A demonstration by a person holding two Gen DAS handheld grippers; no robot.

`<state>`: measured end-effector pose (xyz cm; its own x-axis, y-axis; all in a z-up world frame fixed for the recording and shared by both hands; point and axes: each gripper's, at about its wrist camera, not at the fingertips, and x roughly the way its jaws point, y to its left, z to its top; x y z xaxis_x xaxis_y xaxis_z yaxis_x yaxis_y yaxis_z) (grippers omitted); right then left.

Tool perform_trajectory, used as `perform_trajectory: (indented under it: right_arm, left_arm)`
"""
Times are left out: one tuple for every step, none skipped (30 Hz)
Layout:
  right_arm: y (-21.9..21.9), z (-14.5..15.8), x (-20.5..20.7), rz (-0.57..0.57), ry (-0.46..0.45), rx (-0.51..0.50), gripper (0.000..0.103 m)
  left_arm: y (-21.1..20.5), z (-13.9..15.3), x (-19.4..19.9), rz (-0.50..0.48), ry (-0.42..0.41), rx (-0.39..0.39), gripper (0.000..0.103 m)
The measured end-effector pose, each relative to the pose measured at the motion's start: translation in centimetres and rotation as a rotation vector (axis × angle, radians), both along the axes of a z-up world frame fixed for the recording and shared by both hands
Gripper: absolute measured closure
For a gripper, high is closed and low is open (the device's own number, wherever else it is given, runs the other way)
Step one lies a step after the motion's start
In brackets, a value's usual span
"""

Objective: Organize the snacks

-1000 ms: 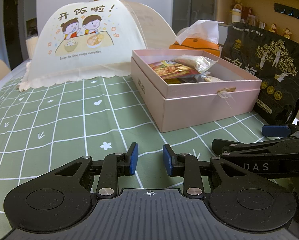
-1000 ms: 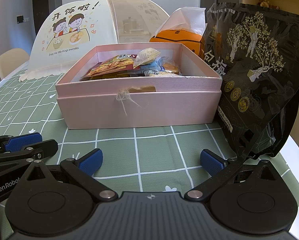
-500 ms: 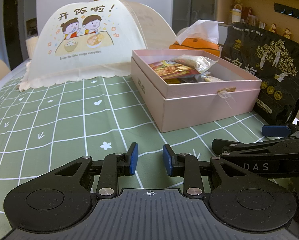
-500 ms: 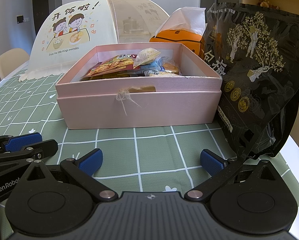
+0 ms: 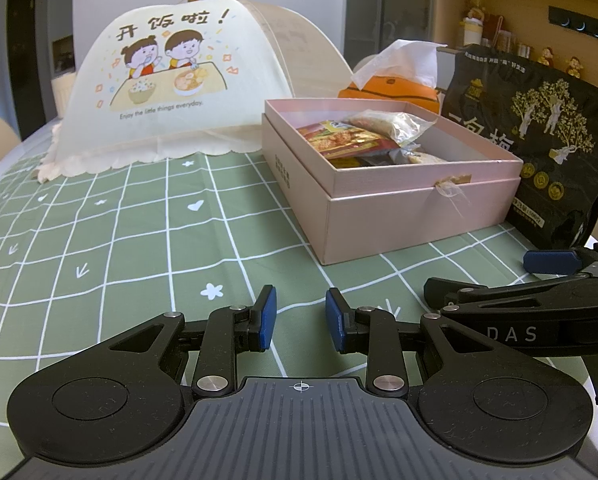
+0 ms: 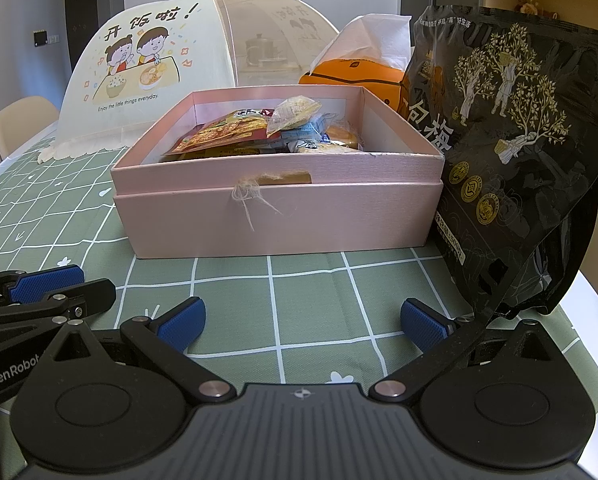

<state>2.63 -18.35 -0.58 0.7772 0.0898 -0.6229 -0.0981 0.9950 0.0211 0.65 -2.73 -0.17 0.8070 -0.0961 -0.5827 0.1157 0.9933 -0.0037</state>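
Observation:
A pink box [image 5: 379, 216] [image 6: 283, 216] stands open on the green checked tablecloth and holds several snack packets [image 5: 351, 140] [image 6: 259, 128]. A big black snack bag [image 5: 539, 140] [image 6: 507, 152] stands upright to the right of the box, touching it. My left gripper [image 5: 300, 318] rests low over the cloth in front of the box, its jaws a narrow gap apart and empty. My right gripper [image 6: 301, 322] is wide open and empty, in front of the box, its right finger close to the bag's lower corner.
A cream mesh food cover [image 5: 179, 88] [image 6: 179, 60] stands at the back left. An orange tissue box [image 5: 391, 84] [image 6: 359, 68] sits behind the pink box. The table's right edge [image 6: 591, 308] runs just past the black bag. Each gripper shows beside the other.

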Motion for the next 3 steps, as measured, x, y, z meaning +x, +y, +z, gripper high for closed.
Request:
perform_trajectory:
  right_arm:
    - [-0.01,0.0,0.0,0.0,0.0,0.0,0.0]
    - [-0.01,0.0,0.0,0.0,0.0,0.0,0.0]
    - [-0.01,0.0,0.0,0.0,0.0,0.0,0.0]
  left_arm:
    - [0.02,0.0,-0.01,0.0,0.0,-0.001,0.072]
    - [0.04,0.01,-0.02,0.0,0.0,-0.002,0.072]
    - [0.05,0.01,0.0,-0.001,0.0,-0.003,0.072]
